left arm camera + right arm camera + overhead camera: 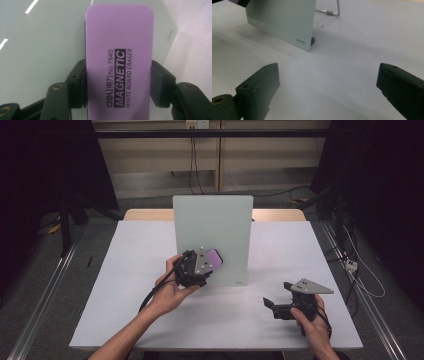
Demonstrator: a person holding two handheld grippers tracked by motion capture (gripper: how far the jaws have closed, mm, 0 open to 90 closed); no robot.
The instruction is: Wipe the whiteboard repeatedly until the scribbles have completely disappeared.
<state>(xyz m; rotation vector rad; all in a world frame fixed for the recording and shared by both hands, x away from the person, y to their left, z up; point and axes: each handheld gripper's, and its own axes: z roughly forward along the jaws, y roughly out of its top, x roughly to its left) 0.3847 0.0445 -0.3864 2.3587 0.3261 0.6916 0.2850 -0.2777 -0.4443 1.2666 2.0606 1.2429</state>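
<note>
A pale glass whiteboard (212, 237) stands upright on its wire stand at the middle of the white table (125, 270). My left gripper (202, 267) is shut on a purple magnetic whiteboard eraser (214, 256), held against the board's lower face. In the left gripper view the eraser (119, 62) stands lengthwise between both black pads (160, 85), with the board (42, 50) right behind it. My right gripper (270, 306) rests low on the table at the right, jaws wide apart with nothing between them (328, 85); the board's lower corner (284, 22) lies ahead of it.
The board's wire stand (332, 12) sticks out behind it. A wooden table edge (145, 214) shows behind the white top. Cables and a plug (351, 265) lie on the floor to the right, and metal rails run along both sides.
</note>
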